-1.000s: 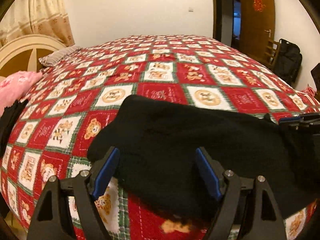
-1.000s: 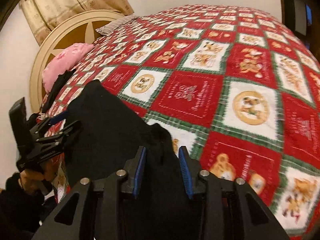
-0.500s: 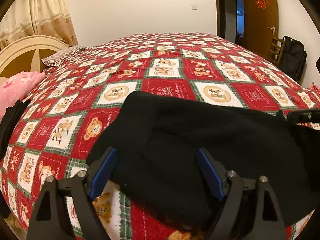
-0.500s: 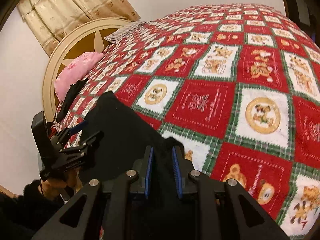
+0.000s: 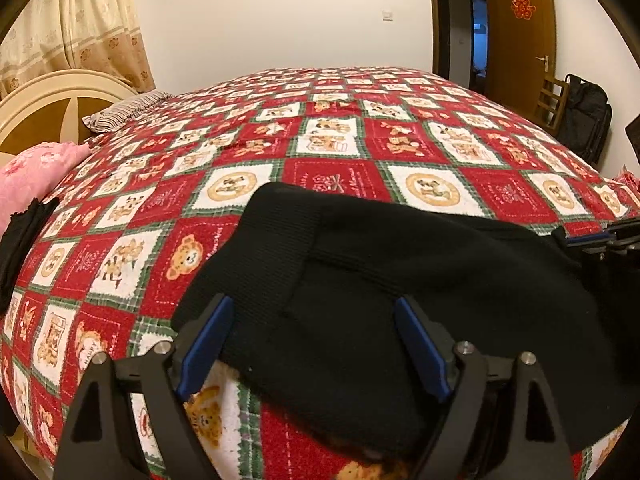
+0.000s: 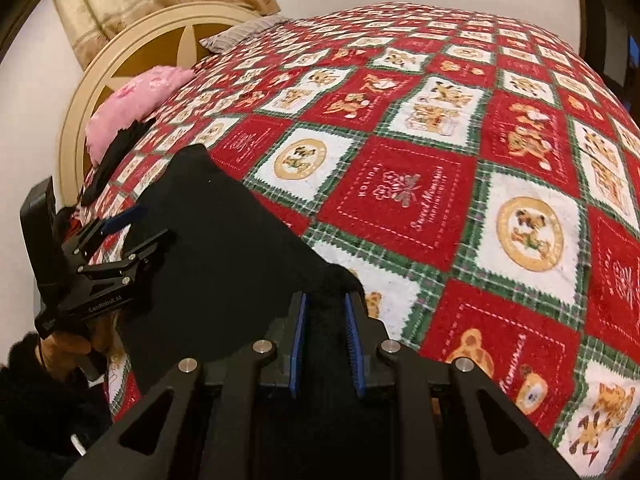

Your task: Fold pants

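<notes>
Since a second ago the right hand-held gripper (image 6: 325, 312) has pinched the black pants (image 5: 400, 280) at their right end; the left hand-held gripper (image 5: 312, 320) hovers spread, apparently above the near-left edge. Pants lie crosswise on the bed (image 5: 360, 152).

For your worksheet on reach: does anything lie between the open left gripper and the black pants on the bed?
Nothing visible does. The left gripper is open with the black pants directly between and under its fingers on the quilt. The right gripper is closed on another part of the pants.
</notes>
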